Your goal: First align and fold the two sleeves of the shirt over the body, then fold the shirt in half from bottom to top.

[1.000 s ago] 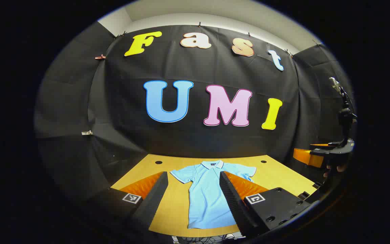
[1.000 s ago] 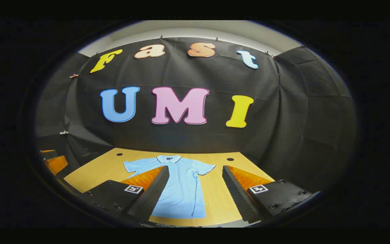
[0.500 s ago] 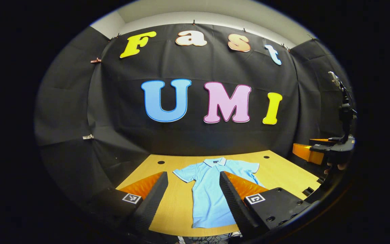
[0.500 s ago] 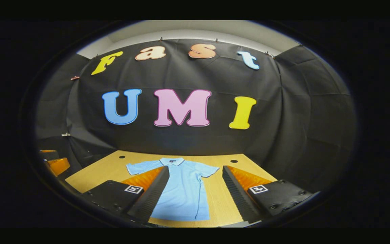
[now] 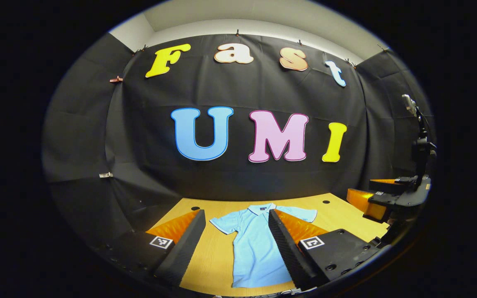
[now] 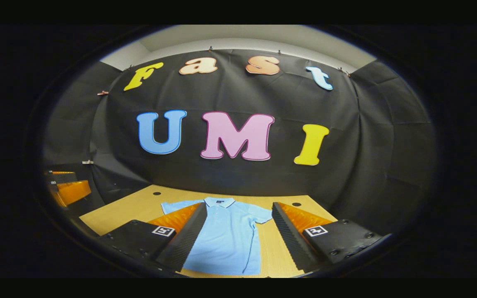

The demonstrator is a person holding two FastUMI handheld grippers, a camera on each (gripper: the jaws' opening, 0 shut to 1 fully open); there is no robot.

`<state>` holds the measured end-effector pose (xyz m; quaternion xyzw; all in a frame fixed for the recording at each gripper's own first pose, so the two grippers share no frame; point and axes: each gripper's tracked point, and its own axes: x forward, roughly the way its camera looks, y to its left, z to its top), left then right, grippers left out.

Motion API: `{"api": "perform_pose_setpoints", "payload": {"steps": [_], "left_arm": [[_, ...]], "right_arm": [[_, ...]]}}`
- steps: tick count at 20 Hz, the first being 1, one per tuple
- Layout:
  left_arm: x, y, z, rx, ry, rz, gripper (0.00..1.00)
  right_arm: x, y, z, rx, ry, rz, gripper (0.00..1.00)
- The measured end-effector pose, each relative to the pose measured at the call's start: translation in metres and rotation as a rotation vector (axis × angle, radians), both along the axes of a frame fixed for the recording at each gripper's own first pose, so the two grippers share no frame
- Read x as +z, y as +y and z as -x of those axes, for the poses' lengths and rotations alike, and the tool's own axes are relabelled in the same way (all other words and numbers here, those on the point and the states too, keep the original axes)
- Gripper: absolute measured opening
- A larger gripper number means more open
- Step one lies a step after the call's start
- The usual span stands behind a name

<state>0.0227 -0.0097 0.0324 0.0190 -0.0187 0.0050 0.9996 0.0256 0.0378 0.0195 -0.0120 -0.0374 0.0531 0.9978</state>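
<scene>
a light blue polo shirt [image 5: 255,244] lies flat on the wooden desk [image 5: 338,211], collar toward the wall, sleeves spread out. the left tool [image 5: 235,240] and right tool [image 6: 238,236] hover above it, fingers spread apart, holding nothing.

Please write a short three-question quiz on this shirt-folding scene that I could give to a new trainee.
1. True or false: the light blue polo shirt lies spread flat on the wooden table, sleeves unfolded.
2. Which end of the shirt is nearest the booth's wall? A) hem B) collar C) a sleeve
3. Fill in: the left hand-held gripper and the right hand-held gripper are both ____, holding nothing.

Key: 1 true; 2 B; 3 open.
</scene>
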Motion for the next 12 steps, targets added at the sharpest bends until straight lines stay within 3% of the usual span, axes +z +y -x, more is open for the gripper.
{"api": "perform_pose_setpoints", "payload": {"steps": [12], "left_arm": [[0.001, -0.014, -0.028, -0.044, -0.013, 0.046, 0.96]], "right_arm": [[0.011, -0.041, -0.017, -0.083, -0.004, -0.017, 0.97]]}}
